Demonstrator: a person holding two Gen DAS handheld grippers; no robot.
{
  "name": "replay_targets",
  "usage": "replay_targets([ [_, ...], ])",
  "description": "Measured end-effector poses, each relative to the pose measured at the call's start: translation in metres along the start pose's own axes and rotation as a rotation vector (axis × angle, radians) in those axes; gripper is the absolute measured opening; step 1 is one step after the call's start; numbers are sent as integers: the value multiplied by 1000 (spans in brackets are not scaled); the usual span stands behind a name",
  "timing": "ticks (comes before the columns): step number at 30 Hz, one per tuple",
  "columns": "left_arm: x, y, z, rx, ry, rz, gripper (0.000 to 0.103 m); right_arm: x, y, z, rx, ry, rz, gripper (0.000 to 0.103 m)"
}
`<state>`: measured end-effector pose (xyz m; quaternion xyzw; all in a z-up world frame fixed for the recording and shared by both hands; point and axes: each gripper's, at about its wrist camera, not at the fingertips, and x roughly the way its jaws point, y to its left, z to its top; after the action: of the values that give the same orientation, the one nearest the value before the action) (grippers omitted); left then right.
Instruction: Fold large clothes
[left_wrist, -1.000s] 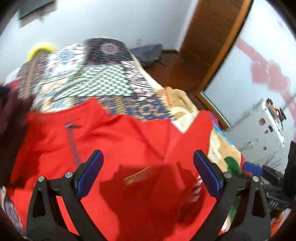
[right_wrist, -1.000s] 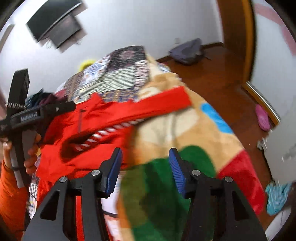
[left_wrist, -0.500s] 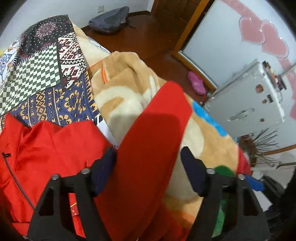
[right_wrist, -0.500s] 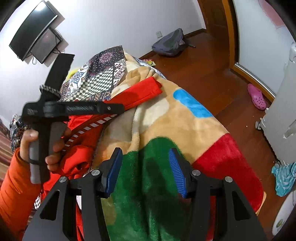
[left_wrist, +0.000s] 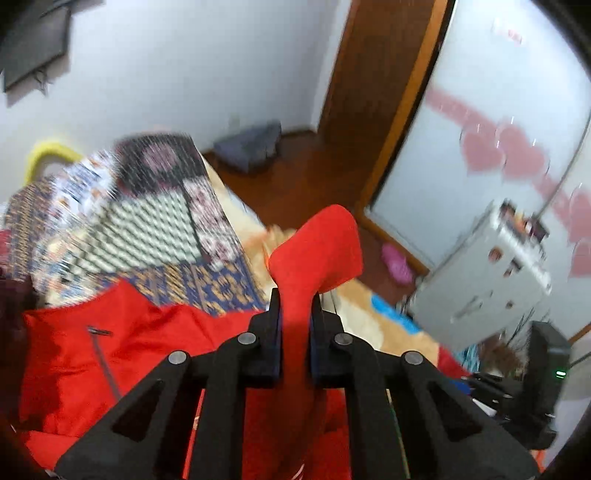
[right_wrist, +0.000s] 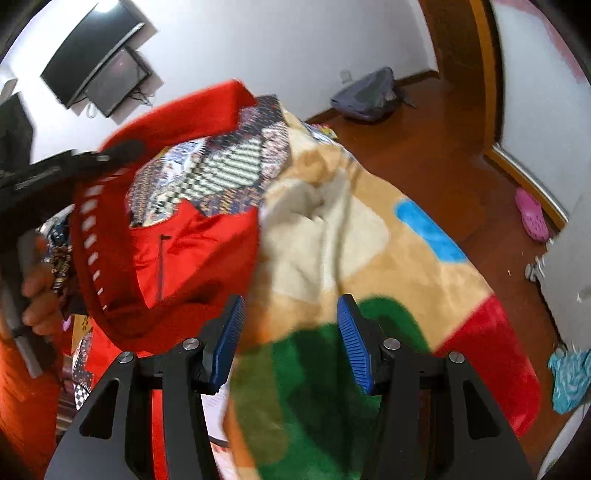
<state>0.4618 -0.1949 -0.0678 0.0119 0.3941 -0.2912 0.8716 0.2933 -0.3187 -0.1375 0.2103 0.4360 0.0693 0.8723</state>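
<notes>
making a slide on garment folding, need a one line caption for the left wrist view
Left gripper shut on the red jacket's sleeve, lifting it above the jacket body on the patchwork bedspread.

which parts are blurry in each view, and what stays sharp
Left wrist view: the patchwork quilt and white appliance are smeared by motion; the left claw, pinching the red sleeve, stays sharp. Right wrist view: the raised sleeve and fleece blanket are soft; the right claw is crisp.
</notes>
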Motion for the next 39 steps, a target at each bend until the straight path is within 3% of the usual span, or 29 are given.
replay_targets([
  [3,-47,25,-4,-32,-95,46,10,2,20,6,-49,-13,13,48],
  [5,-77,47,-17,-59,-145,125,10,9,36,8,-88,-6,22,48],
  [9,-114,93,-55,-132,-179,257,10,34,56,3,-150,43,9,48],
  [11,-126,124,-86,-194,-163,328,11,56,61,-8,-171,101,-11,48],
  [14,-127,163,-132,-289,-89,371,12,84,61,-21,-174,192,-27,50],
  [16,-124,191,-174,-374,-17,392,17,84,61,-27,-193,163,-33,57],
  [20,-114,235,-249,-553,115,405,20,82,67,-30,-233,152,-70,59],
  [23,-114,254,-286,-657,156,393,20,81,69,-31,-244,150,-90,60],
  [25,-117,262,-298,-706,142,361,20,83,72,-31,-247,147,-98,61],
  [28,-124,267,-299,-737,111,327,20,85,75,-31,-249,140,-112,63],
  [30,-126,268,-290,-734,90,310,26,85,76,-33,-252,132,-121,63],
  [32,-128,272,-280,-728,71,294,51,85,76,-34,-258,127,-126,64],
  [34,-126,279,-274,-752,43,267,62,85,77,-34,-262,126,-131,64],
  [39,-127,295,-285,-858,-5,198,62,87,80,-31,-284,153,-139,65],
])
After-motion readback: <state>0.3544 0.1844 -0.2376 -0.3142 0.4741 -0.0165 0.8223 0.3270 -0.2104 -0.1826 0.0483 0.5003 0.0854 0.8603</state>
